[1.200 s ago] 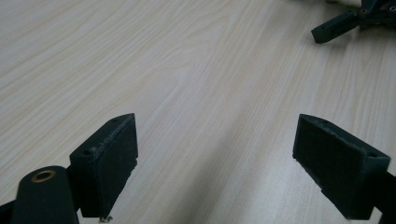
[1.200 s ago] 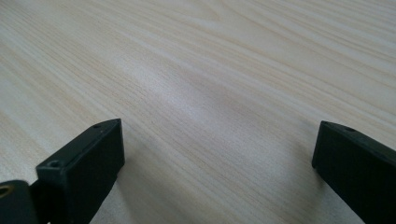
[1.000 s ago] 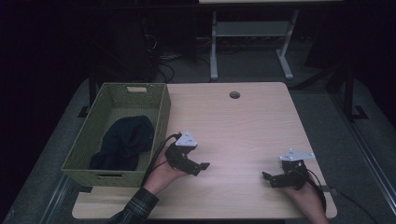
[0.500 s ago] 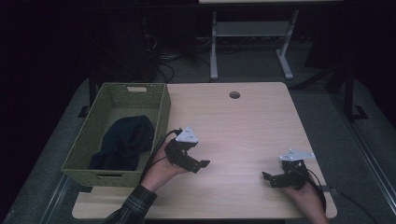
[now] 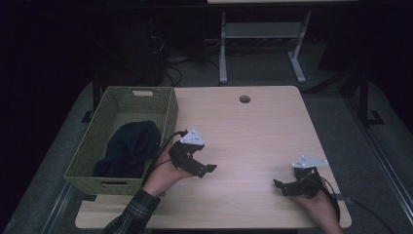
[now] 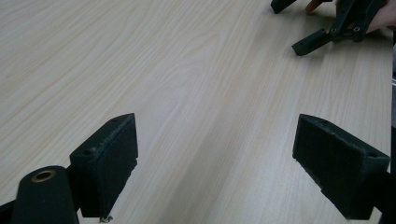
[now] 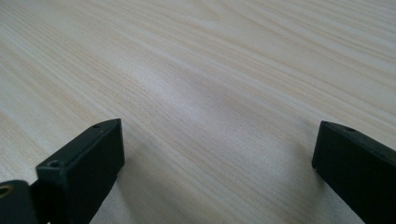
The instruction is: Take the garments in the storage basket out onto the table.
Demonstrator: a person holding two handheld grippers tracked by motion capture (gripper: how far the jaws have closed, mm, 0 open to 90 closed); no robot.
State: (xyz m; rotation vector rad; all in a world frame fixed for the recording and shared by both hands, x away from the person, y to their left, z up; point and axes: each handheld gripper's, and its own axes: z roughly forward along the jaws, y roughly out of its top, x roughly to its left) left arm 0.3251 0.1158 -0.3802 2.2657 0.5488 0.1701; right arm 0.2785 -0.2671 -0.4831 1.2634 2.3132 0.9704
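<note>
My left gripper [image 5: 201,164] hovers over the wooden table [image 5: 243,131], just right of the green woven basket [image 5: 170,105], with a hand in a plaid sleeve holding it. In the left gripper view its jaws stand wide apart [image 6: 217,158] with bare wood between them. My right gripper [image 5: 285,187] rests low near the table's front right corner. Its jaws are also spread wide [image 7: 217,158] over bare tabletop. The right gripper [image 6: 336,25] appears far off at the top right of the left gripper view. A dark navy cloth [image 5: 129,146] lies bundled inside the basket.
A round cable hole [image 5: 244,99] sits near the table's far edge. Beyond the table the dark floor holds a white metal stand [image 5: 260,44] and loose cables. Black cables trail from both grippers.
The left gripper has drifted slightly farther from the table's front edge. The right gripper has stayed put.
</note>
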